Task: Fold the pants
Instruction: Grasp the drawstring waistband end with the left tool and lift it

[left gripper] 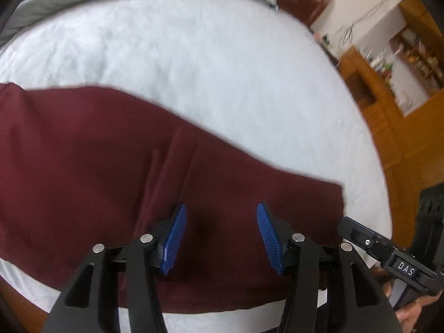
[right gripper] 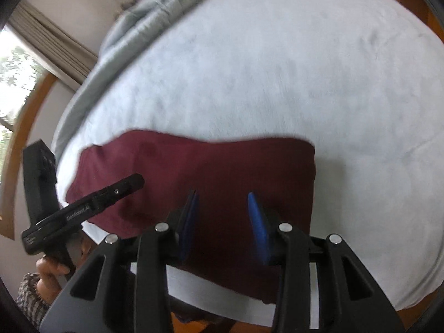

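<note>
Left-wrist view shows the maroon pants [left gripper: 116, 172] lying flat on the white bed [left gripper: 222, 55] directly beneath the left gripper [left gripper: 220, 238], which points steeply down with jaws partly apart and empty, while the right gripper [right gripper: 222, 227] hangs likewise over the pants, empty.

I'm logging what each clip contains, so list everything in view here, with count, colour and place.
pants: one pair, maroon, flat on the near part of the bed
bed cover: one, white, under the pants
blanket: one, grey, bunched along the bed's far edge
wooden furniture: brown, beside the bed
window with curtain: one, far wall
left gripper: black, blue pads, open above the pants
right gripper: black, blue pads, open above the pants
hand: one, holding the left gripper's handle
</note>
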The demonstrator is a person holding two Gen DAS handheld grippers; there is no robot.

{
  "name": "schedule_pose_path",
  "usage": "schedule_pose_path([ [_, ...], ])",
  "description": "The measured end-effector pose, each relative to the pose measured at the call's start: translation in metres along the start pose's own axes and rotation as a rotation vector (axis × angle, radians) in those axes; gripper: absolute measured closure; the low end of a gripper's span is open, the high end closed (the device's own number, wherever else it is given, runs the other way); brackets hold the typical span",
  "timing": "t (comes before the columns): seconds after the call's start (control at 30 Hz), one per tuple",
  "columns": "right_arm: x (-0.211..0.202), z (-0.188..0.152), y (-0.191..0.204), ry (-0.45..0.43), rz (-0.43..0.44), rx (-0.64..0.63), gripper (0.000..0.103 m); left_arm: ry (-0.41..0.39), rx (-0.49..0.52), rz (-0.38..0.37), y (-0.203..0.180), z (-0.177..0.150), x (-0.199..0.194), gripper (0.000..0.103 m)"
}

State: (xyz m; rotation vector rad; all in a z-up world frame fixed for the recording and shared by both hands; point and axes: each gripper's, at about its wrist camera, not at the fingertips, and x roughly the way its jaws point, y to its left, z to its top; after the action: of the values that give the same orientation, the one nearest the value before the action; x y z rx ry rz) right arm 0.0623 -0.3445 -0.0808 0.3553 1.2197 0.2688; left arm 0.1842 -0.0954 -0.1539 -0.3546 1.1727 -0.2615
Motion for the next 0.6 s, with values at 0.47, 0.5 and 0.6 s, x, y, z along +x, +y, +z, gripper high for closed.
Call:
schedule_pose_path([
  [0.47,-0.025,-0.024,0.008,-0.048,0.051,0.029,0.062,-0.059,-0.038,-0.012,0.060,-0.011,-0.067,0.034],
  [0.5,-0.025,-0.026,0.011,-0.052,0.056,0.030,0.062,-0.067,-0.052,0.000,0.073,-0.014,-0.076,0.034],
  [0.6,-0.021,-0.033,0.022,-0.046,0.069,0.021,0.062,-0.093,-0.161,0.044,0.133,-0.027,-0.109,0.034],
])
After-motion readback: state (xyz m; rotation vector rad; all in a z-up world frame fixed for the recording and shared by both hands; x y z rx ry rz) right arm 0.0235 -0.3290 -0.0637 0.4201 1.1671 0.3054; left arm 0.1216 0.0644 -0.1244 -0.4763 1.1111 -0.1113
